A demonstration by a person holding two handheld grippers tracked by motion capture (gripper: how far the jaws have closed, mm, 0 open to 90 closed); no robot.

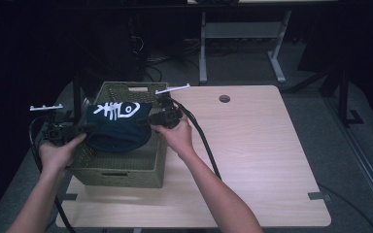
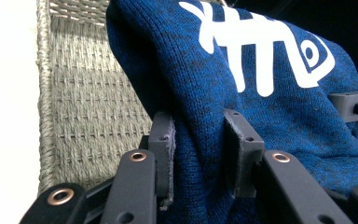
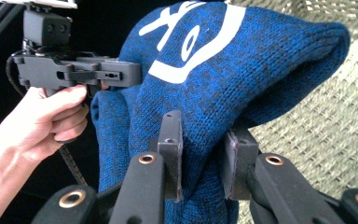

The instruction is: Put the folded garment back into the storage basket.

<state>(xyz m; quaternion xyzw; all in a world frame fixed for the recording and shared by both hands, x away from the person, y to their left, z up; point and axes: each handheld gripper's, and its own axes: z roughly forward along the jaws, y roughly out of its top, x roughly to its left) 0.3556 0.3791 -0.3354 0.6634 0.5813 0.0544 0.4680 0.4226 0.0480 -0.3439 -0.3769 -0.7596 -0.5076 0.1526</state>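
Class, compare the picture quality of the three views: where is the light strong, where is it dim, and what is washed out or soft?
High view: dim room, black surroundings, a bright patch on the table; blue knitted garment looks nearly black. Left gripper view: knit sharp, the strip at the left edge blown out white beside the woven basket. Right gripper view: garment evenly lit, basket weave behind slightly soft, left background black.
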